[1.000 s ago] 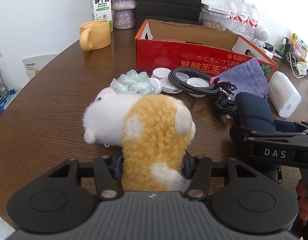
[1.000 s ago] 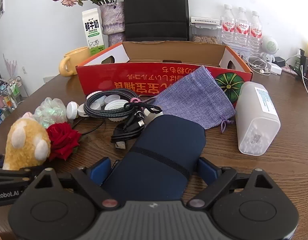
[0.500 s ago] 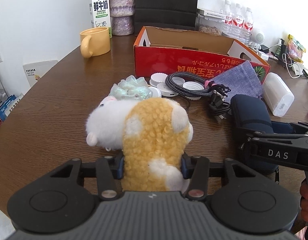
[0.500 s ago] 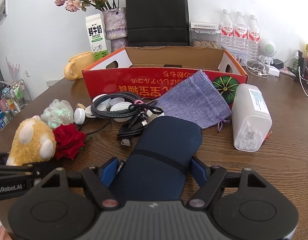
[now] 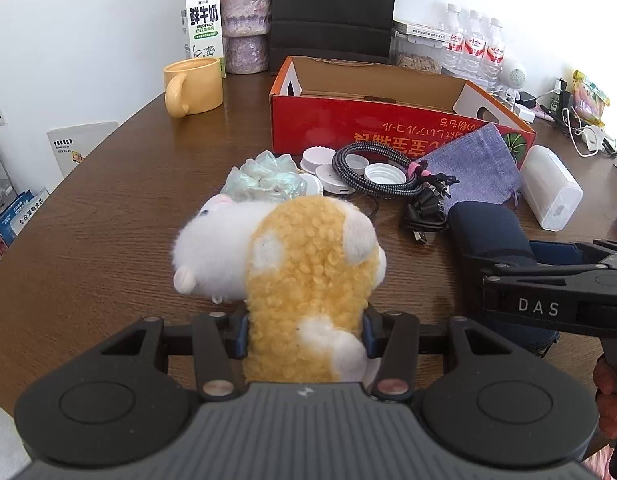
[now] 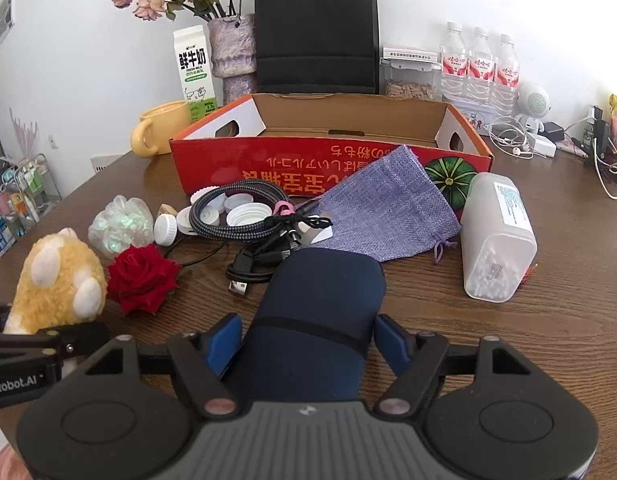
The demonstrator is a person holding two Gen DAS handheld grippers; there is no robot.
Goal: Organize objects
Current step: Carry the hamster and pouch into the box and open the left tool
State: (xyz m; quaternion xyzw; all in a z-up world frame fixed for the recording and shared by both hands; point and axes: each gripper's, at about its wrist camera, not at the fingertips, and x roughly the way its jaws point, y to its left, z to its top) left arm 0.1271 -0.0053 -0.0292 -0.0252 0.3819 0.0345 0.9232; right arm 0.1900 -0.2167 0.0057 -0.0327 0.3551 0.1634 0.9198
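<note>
Wooden worktop (image 5: 108, 208), red box (image 5: 388, 128) at 12 o'clock; left hand-held gripper (image 5: 306, 334) clamped on plush toy (image 5: 308, 276), right hand-held gripper (image 6: 306, 344) on navy pouch (image 6: 320, 312).

A dark wooden table (image 6: 508, 360) carries a red carton (image 6: 328, 160). Beside it lie a purple pouch (image 6: 388, 208), coiled cable (image 6: 236, 216) and rose (image 6: 142, 278).

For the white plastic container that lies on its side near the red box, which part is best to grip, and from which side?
Probably grip the white container across its narrow width at mid-body, coming from above. It lies flat with long smooth sides exposed; the purple pouch sits close on its left, so a sideways approach looks crowded.
</note>
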